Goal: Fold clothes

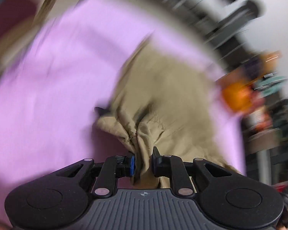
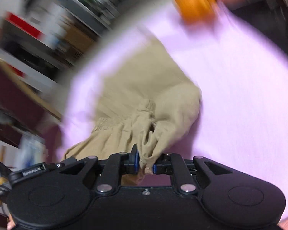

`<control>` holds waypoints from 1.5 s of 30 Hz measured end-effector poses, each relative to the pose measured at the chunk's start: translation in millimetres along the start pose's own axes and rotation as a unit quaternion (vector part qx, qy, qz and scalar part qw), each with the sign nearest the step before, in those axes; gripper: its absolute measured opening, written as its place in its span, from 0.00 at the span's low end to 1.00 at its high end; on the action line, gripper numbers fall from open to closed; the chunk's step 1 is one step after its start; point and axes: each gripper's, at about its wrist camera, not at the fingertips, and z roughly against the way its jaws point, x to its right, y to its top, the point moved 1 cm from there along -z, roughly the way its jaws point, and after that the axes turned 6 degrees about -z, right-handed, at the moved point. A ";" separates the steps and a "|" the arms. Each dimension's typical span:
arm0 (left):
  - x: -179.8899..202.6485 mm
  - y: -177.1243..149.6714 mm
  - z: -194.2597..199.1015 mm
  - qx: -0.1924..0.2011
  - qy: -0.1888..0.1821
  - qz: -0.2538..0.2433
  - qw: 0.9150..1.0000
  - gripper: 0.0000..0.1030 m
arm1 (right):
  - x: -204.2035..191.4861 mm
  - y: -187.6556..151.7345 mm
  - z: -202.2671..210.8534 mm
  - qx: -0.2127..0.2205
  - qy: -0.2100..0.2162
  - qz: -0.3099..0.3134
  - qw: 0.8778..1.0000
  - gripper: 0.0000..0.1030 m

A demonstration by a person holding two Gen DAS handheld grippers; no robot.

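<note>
1. Clearly both my grippers are pinching the khaki garment (image 1: 163, 99) — left gripper (image 1: 143, 163) and right gripper (image 2: 146, 163), jaws pressed on bunched fabric, probably to lift and spread it.
2. It trails toward twelve o'clock over the lilac tabletop (image 1: 48, 95).
3. Bare room lies at three o'clock of the right gripper — clutter crowds the far edge.

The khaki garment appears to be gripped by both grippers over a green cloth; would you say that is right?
Not quite: the cloth beneath is lilac, not green, as the left wrist view shows. The khaki garment is indeed gripped by both the left gripper and the right gripper.
</note>
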 end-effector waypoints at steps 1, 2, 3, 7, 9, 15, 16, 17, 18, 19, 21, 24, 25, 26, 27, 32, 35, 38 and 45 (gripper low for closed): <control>-2.3 -3.7 2.0 0.000 0.006 -0.003 1.000 0.22 | 10.8 -9.0 -8.7 -0.015 -0.011 -0.010 1.000 0.13; -4.7 -7.4 3.9 0.001 0.012 -0.006 1.000 0.27 | 21.5 -18.1 -17.4 -0.030 -0.021 -0.020 0.999 0.14; -7.0 -11.0 5.9 0.001 0.018 -0.009 1.000 0.33 | 32.3 -27.1 -26.1 -0.044 -0.032 -0.030 0.998 0.18; -14.1 -24.8 28.9 0.008 0.034 -0.033 0.999 0.39 | 75.3 -63.2 -60.8 -0.103 -0.074 -0.070 0.989 0.49; -23.5 -29.9 56.5 0.027 0.042 -0.052 0.997 0.57 | 72.6 -64.1 -37.8 -0.105 -0.075 -0.061 0.990 0.59; -93.3 -65.0 127.8 0.107 0.153 -0.007 0.982 0.70 | 85.9 -61.0 2.7 -0.065 -0.056 -0.096 0.992 0.66; -105.0 -68.6 132.0 0.110 0.178 0.008 0.978 0.70 | 88.8 -60.1 6.4 -0.056 -0.055 -0.104 0.991 0.66; -115.5 -71.9 135.0 0.110 0.197 0.022 0.974 0.69 | 90.3 -60.1 3.8 -0.052 -0.067 -0.105 0.991 0.66; -123.4 -74.7 134.9 0.104 0.201 0.031 0.974 0.69 | 91.7 -60.0 1.0 -0.048 -0.079 -0.106 0.990 0.65; -129.8 -77.6 133.2 0.098 0.202 0.035 0.974 0.69 | 91.1 -60.1 -4.8 -0.049 -0.087 -0.103 0.990 0.65; -133.9 -80.1 126.2 0.081 0.207 0.027 0.974 0.70 | 89.7 -60.1 -16.5 -0.050 -0.104 -0.097 0.989 0.64; -138.2 -81.1 107.6 0.052 0.225 0.019 0.973 0.62 | 83.8 -63.3 -19.5 -0.053 -0.107 -0.085 0.989 0.64; -138.7 -80.9 103.0 0.049 0.232 0.016 0.971 0.61 | 82.3 -64.3 -19.5 -0.054 -0.105 -0.082 0.990 0.64; -137.5 -80.6 100.6 0.052 0.243 0.008 0.969 0.61 | 80.8 -64.6 -18.8 -0.055 -0.105 -0.079 0.990 0.64; -135.8 -80.3 98.2 0.053 0.250 -0.002 0.967 0.56 | 80.1 -64.3 -16.5 -0.053 -0.105 -0.076 0.990 0.64; -115.6 -82.2 86.0 0.048 0.271 -0.076 0.958 0.44 | 82.1 -62.5 -9.8 -0.048 -0.117 -0.071 0.990 0.64; -100.5 -85.5 78.3 0.043 0.274 -0.116 0.954 0.05 | 85.6 -61.3 -7.6 -0.045 -0.127 -0.070 0.988 0.64; -88.7 -90.0 74.3 0.039 0.298 -0.142 0.943 0.04 | 89.1 -60.1 -5.4 -0.043 -0.137 -0.070 0.987 0.64; -107.9 -94.7 93.8 0.028 0.317 -0.105 0.942 0.04 | 99.3 -56.2 0.0 -0.040 -0.155 -0.073 0.984 0.64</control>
